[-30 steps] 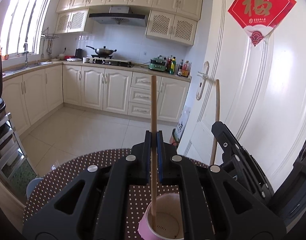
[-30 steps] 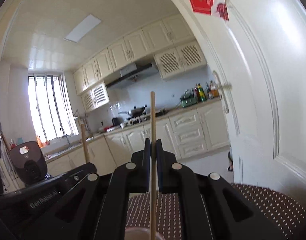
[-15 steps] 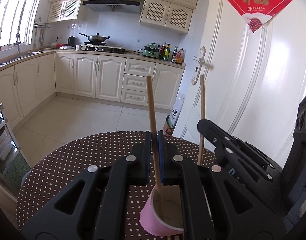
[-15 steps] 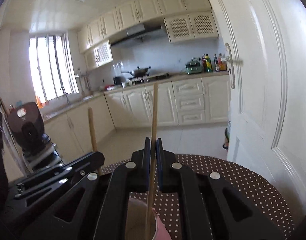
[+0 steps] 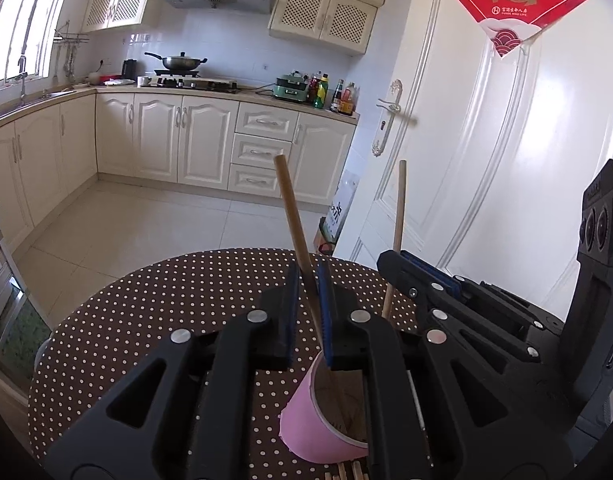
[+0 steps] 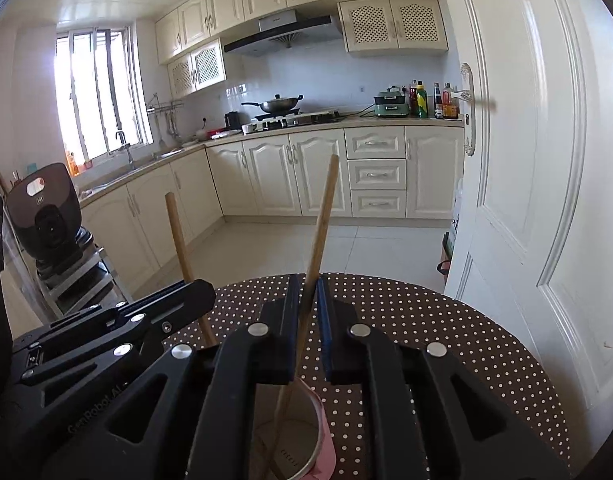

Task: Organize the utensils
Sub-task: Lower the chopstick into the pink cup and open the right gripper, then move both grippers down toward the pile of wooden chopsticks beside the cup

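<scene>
Kitchen table (image 5: 178, 304) near its far edge: pink cup (image 5: 310, 420) takes two stiff, light chopsticks, left gripper (image 5: 308, 300) slackening off one chopstick (image 5: 292, 216), right gripper (image 6: 306, 300) opening round another (image 6: 324, 208) (mid-shaft grip suits).

A pink paper cup (image 5: 320, 426) stands on the round brown polka-dot table (image 5: 178, 304). 2 wooden chopsticks (image 5: 296, 236) lean in the cup, each passing between a black gripper's jaws; the right gripper (image 5: 420, 280) is just right of the left gripper (image 5: 308, 304). Behind the table lie cream kitchen cabinets (image 5: 210, 140); a white door (image 5: 486, 168) is to the right.
</scene>
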Action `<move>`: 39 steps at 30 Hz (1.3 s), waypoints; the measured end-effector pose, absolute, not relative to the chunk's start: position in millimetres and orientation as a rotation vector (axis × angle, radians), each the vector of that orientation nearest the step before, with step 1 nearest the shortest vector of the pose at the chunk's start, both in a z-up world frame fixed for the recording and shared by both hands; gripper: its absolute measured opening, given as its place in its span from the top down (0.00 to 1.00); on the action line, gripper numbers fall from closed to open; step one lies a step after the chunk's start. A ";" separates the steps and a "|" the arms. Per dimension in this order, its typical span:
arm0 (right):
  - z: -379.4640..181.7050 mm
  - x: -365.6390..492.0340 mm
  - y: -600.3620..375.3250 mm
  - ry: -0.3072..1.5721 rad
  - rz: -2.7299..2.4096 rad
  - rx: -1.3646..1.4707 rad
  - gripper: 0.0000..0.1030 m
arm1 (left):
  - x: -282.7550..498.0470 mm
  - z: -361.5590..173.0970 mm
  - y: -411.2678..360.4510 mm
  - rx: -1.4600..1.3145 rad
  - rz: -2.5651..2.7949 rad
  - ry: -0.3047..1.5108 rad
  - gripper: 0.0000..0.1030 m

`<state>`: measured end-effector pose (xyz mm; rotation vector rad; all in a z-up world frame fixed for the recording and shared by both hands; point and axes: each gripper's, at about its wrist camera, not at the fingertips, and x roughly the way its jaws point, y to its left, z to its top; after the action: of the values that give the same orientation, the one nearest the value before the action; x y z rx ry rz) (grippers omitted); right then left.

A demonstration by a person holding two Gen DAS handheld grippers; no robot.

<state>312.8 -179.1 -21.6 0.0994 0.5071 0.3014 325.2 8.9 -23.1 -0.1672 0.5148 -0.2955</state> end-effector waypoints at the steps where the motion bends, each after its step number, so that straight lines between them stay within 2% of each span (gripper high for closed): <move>1: -21.8 313.7 -179.4 0.510 0.299 0.102 0.91 | 325.5 -23.0 9.3 -0.172 -0.296 0.519 0.87; 4: -21.7 314.9 -182.1 0.521 0.292 0.105 0.86 | 324.0 -22.5 10.2 -0.178 -0.283 0.519 0.78; 8: -19.9 314.3 -188.0 0.523 0.277 0.109 0.71 | 322.4 -20.2 11.9 -0.188 -0.297 0.520 0.77; 15: -15.6 310.6 -194.7 0.504 0.266 0.129 0.69 | 312.7 -12.4 13.1 -0.172 -0.288 0.476 0.61; 21: -9.7 300.4 -198.3 0.482 0.259 0.132 0.68 | 301.0 -3.7 7.9 -0.137 -0.279 0.438 0.61; 32: -4.6 269.2 -210.0 0.453 0.237 0.155 0.58 | 267.6 2.2 4.4 -0.077 -0.254 0.408 0.60; 39: -5.5 240.5 -222.5 0.457 0.226 0.200 0.57 | 246.3 5.1 -2.7 -0.026 -0.229 0.400 0.59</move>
<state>240.5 -222.5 -5.5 0.1998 0.4569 0.2261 246.3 -2.7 5.1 -0.0262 0.4001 -0.2290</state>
